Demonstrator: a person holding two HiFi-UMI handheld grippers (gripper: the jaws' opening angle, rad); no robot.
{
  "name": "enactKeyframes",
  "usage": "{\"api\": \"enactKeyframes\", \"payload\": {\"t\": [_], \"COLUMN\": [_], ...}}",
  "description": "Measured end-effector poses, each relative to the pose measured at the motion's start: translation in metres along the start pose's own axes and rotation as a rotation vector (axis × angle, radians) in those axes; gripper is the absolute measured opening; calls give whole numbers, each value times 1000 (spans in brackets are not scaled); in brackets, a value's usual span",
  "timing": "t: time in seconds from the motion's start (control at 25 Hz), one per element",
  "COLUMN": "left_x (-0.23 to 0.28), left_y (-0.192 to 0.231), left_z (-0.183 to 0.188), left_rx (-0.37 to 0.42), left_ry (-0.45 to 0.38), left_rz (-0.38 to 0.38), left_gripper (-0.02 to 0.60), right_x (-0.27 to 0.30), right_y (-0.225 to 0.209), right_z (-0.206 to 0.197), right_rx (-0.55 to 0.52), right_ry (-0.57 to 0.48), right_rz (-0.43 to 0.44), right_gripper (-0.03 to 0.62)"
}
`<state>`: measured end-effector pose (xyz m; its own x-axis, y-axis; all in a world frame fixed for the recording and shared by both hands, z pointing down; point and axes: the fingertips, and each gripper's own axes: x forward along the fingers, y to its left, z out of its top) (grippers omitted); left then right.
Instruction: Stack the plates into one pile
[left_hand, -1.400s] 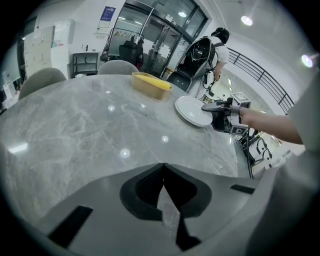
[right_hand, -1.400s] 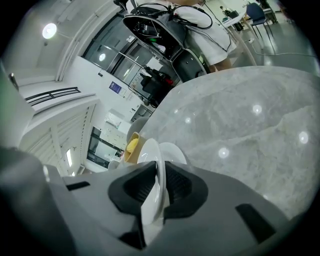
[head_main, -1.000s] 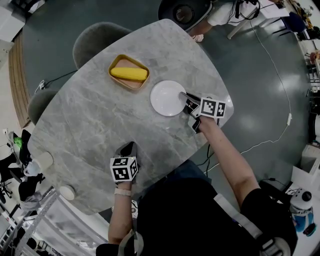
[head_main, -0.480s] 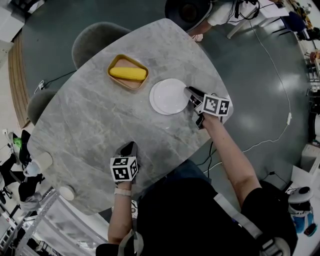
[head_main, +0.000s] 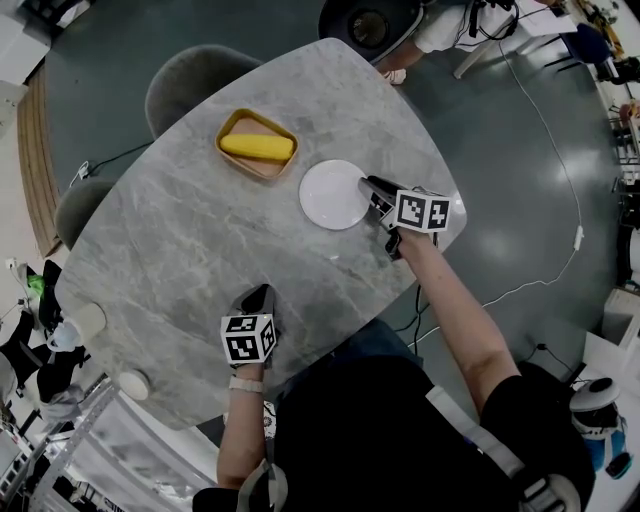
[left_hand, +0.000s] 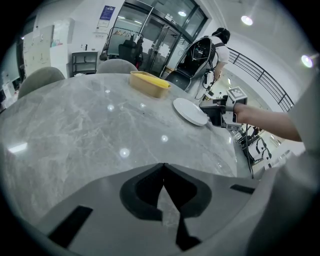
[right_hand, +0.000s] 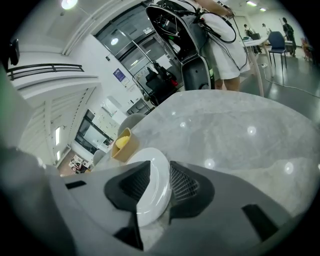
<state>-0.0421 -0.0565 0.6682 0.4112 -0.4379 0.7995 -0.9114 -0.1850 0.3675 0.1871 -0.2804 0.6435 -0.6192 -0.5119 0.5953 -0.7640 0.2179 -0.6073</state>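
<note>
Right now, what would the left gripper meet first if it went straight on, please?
Probably the bare marble table just ahead; the white plate lies farther off, to the right.

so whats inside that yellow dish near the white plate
A bright yellow oblong piece lies across the dish, filling much of it. Whatever is beneath that piece is covered.
</note>
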Motion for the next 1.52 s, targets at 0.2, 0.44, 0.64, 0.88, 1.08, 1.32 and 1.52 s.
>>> {"api": "enactKeyframes", "payload": {"t": [0.2,0.44,0.64,0.88,1.08,1.32,1.52], "left_x": [-2,-9,-21,-49,-81,-136,-177], "left_y": [2,0,-5,-14,-22,-30,-38], "left_z": [-3,3,8,10,16,32,38], "left_rx": [-4,21,43,59,67,106,129], "left_ry": [-3,-33,-69,-134,-205,-321,-421], "left_rz": [4,2,-2,-15,-31,-27,-20], "left_gripper": [9,9,9,9,9,9,9], "right_x": [-1,-17,-38,-74,-103,-137,-162], "right_y": [1,9,31,68,110,172,222], "right_z": [0,1,-11,-25,-44,-65,-88], "right_rx": [-7,-45,-109,-197,-246,-359,-512], "right_ry": [-5,-29,-32,-58,-72,-102,-118], "right_rz": [-7,-21,-11,0,25,51,67], "right_gripper": [121,120,102,54,44,41,40]}}
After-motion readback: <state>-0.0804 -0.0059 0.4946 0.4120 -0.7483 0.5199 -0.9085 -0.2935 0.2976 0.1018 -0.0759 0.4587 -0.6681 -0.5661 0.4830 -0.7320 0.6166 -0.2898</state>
